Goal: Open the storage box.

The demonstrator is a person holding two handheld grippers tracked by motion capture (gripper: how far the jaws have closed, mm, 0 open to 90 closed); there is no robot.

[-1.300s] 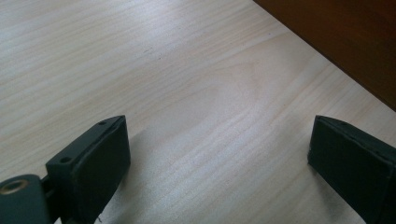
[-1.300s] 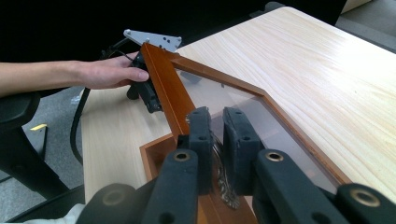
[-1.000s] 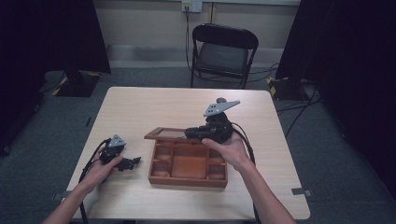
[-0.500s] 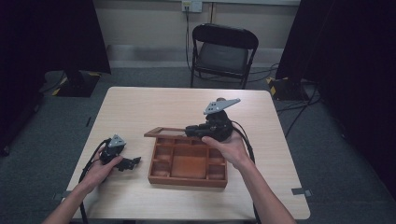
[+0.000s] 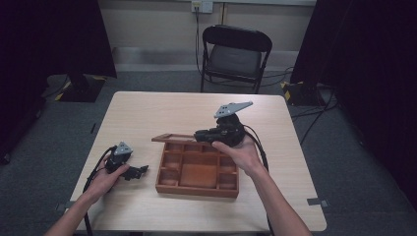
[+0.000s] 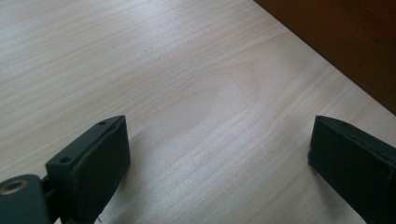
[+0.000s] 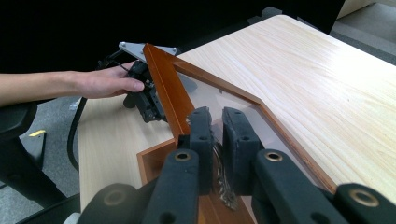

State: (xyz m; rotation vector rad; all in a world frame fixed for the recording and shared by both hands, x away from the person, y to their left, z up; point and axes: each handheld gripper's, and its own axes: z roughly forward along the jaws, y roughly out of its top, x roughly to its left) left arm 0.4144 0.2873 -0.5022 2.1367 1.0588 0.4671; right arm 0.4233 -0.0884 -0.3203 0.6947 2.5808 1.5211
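one wooden compartment box (image 5: 197,169) near the desk's (image 5: 147,113) front edge, no readable writing. one hinged lid (image 5: 173,138), raised slightly higher than before, clamped in the right gripper (image 7: 216,122). left gripper (image 5: 139,171), jaws apart, rests unmoved at the desk's left.

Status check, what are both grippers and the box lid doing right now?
Right gripper shut on lid, partly raised. Left gripper open, resting on table. Nothing in the way.
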